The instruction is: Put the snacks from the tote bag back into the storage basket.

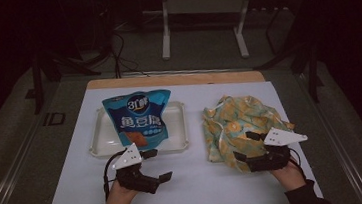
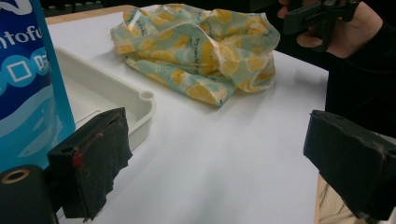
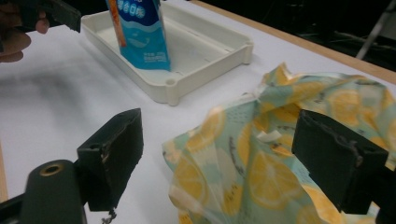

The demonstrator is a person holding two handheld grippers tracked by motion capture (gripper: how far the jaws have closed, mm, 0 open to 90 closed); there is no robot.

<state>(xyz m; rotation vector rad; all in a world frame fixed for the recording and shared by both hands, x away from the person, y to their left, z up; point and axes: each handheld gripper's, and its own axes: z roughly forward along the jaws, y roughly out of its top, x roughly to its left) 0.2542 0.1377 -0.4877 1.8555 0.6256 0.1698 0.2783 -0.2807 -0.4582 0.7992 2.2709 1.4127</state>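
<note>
the left gripper (image 1: pixel 156 164) sits low at the near left of the table (image 1: pixel 76 182), its jaws spread wide with nothing between them; in the left gripper view only bare white table surface lies in the gap. one jaw is just beside the near rim of the white tray (image 2: pixel 140 116), though whether it touches the rim i cannot tell. the right gripper (image 1: pixel 246 146) is at the near right, jaws also wide apart, reaching over the near edge of the lemon-print bag (image 1: pixel 236 122); in the right gripper view the crumpled bag (image 3: pixel 280 154) lies between and below the two jaws, which are not closed on it, and contact cannot be told. the bag lies flattened on the table to the right of the tray, apart from it. the tray (image 1: pixel 176 127) holds one thing, a blue snack packet (image 1: pixel 138 118), standing upright toward its left part, the rest of the tray floor bare
</note>
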